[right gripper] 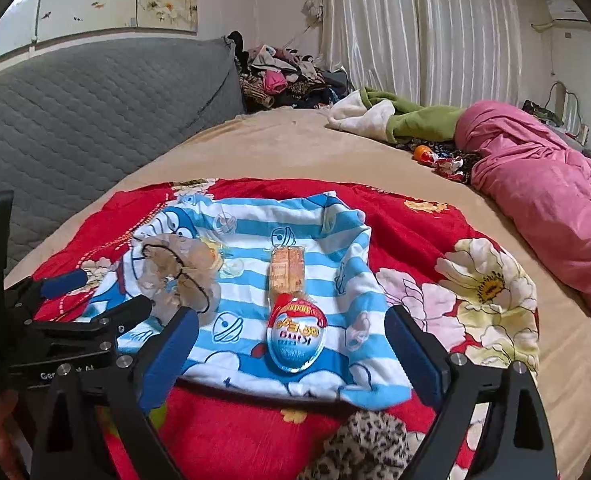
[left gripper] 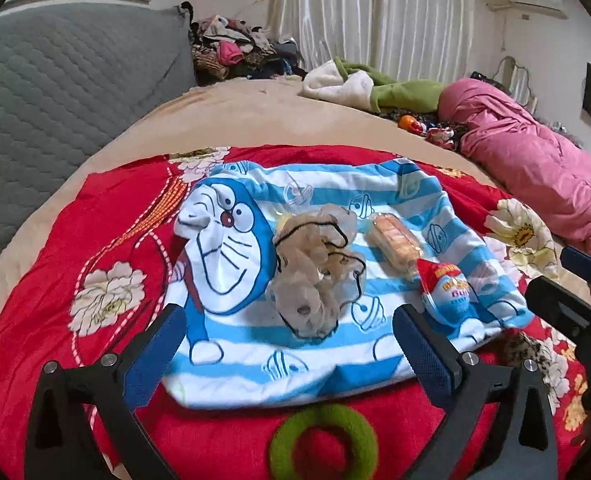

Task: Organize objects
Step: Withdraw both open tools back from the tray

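Now left gripper (left gripper: 291, 344) wide open, empty, above striped cloth (left gripper: 315, 344) on red blanket (left gripper: 75, 240). On cloth: beige scrunchie (left gripper: 315, 272), wrapped biscuit (left gripper: 393, 242), egg-shaped sweet (right gripper: 295, 336) (foil label). Right gripper (right gripper: 291, 344) wide open too, holding nothing.

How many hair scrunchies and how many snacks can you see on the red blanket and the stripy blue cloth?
Scrunchies: 3, the beige scrunchie, the green scrunchie and the leopard scrunchie.
Snacks: 2, the wrapped cake and the chocolate egg.
Total: 5
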{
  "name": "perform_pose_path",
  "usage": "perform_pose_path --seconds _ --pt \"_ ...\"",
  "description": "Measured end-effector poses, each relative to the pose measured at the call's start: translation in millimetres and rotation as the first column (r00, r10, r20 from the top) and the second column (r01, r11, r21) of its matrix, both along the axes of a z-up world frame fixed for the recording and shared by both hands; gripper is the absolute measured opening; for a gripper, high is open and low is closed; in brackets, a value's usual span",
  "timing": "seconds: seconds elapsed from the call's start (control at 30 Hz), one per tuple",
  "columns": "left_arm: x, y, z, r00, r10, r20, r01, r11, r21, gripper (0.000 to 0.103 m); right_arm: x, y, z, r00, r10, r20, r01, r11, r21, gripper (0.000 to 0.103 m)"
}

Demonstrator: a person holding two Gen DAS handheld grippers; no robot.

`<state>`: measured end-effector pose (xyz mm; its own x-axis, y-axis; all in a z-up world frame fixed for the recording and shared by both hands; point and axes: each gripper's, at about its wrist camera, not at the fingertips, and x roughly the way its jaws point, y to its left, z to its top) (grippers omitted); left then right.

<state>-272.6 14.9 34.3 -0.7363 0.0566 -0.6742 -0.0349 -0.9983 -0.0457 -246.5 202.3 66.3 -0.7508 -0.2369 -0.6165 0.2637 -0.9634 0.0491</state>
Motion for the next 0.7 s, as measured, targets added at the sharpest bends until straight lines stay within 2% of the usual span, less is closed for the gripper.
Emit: perform_pose_path --seconds 0.3,0.4,0.7 --pt "41.3 0.8 23.8 1.000 -0.004 -0.025 0.004 1.000 0.004 0.103 44.7 0.9 26.7 0.999 0.016 -0.033 -0.017 1.000 -0.023 0.095" --pt "58.3 1.3 38.5 0.999 -0.003 -0.042 0.004 1.000 0.006 0.103 59.4 -0.3 37.4 0.999 0.019 -0.044 -0.020 1.000 -0.024 0.098" --pt "111.8 -3.7 87.2 0.994 0.007 -0.109 -0.006 1.000 0.008 0.103 111.1 -2.3 79.7 0.994 0.033 -0.107 -0.036 0.999 -0.023 0.099"
